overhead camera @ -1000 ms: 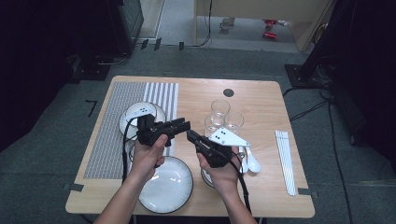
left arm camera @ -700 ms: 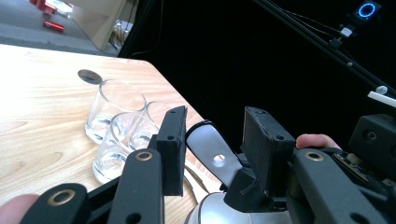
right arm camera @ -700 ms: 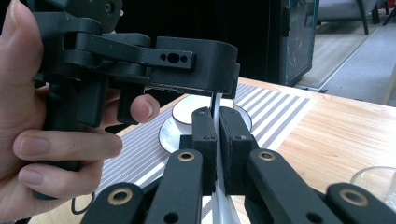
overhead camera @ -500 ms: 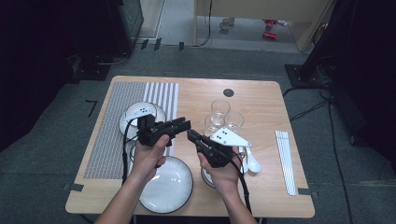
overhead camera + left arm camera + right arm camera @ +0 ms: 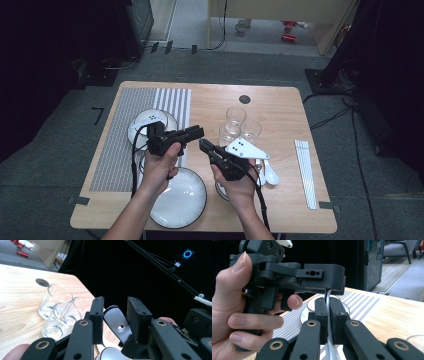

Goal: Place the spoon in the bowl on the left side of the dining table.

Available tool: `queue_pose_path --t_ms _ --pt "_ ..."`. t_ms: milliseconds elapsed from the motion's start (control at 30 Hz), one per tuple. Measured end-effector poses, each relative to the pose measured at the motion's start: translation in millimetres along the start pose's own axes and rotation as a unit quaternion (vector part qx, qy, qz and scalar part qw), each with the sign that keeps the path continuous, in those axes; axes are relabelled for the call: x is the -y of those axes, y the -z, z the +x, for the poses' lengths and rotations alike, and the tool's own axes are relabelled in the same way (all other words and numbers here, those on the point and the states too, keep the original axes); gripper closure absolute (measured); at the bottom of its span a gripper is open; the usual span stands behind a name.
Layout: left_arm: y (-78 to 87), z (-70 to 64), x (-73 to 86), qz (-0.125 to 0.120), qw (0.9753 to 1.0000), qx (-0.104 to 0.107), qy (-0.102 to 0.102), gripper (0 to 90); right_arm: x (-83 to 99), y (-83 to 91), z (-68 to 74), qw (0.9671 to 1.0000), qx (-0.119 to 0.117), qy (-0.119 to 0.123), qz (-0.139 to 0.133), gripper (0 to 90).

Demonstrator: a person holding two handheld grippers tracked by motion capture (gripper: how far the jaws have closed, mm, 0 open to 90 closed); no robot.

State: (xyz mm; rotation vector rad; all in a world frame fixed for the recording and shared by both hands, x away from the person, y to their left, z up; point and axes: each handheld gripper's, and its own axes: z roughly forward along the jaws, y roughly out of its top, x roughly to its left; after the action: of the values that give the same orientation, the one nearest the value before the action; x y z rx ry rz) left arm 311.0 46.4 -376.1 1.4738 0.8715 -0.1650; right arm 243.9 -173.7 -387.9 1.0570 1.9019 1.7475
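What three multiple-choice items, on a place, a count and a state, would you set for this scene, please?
1. The clear glasses stand: A on a plate; B on bare wood right of the striped mat; C in a bowl.
2. Number of glasses: A two; B five; C three.
3. The right gripper is: A shut on the white spoon; B open; C shut on a glass.
B, wood surrounds them; C, three rims show; A, its jaws pinch the spoon.

We can't see the white spoon (image 5: 328, 315) whole: the right gripper (image 5: 327, 305) hides its middle, the left gripper (image 5: 325, 277) its top. Small bowl (image 5: 220, 189) mostly under the right hand (image 5: 240, 185).
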Motion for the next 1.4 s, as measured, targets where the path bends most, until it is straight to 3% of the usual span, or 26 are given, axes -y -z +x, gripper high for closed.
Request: queue_pose_path --t_ms 400,633,767,833,1000,1167,1267,1400 --pt "-2.2 -0.2 1.2 0.007 0.9999 0.007 0.007 66.1 0.6 1.4 -2.7 0.9998 -0.003 -0.018 -0.01 86.6" --pt "-1.2 -3.5 0.7 0.001 1.0 0.007 0.0 66.4 -0.1 3.2 -3.8 0.9993 -0.012 -0.03 -0.017 86.6" --pt "-2.1 -6.4 0.6 0.0 0.9997 0.024 -0.005 74.5 2.1 -0.4 -4.6 0.9991 -0.019 -0.036 -0.002 87.0" --pt "-4.0 -10.6 2.1 0.0 0.9997 0.018 -0.019 76.6 4.8 -2.8 -3.9 0.999 -0.018 -0.042 0.001 87.1" --pt "-1.2 -8.0 0.5 -0.005 0.9992 0.039 -0.011 77.1 2.4 -2.9 -4.1 0.9988 -0.025 -0.042 -0.002 87.1" --pt "2.0 -5.5 -1.0 0.0 0.9978 0.063 -0.021 76.4 -1.3 -1.0 -5.7 0.998 -0.048 -0.04 0.004 87.3" --pt "2.7 -4.0 -0.3 0.007 0.9978 0.061 -0.027 71.3 -1.5 -0.3 -7.1 0.9969 -0.06 -0.051 0.003 87.3" --pt "2.2 -4.1 -0.2 0.016 0.9976 0.061 -0.027 70.9 -0.9 -0.5 -9.8 0.9958 -0.066 -0.064 -0.002 87.3"
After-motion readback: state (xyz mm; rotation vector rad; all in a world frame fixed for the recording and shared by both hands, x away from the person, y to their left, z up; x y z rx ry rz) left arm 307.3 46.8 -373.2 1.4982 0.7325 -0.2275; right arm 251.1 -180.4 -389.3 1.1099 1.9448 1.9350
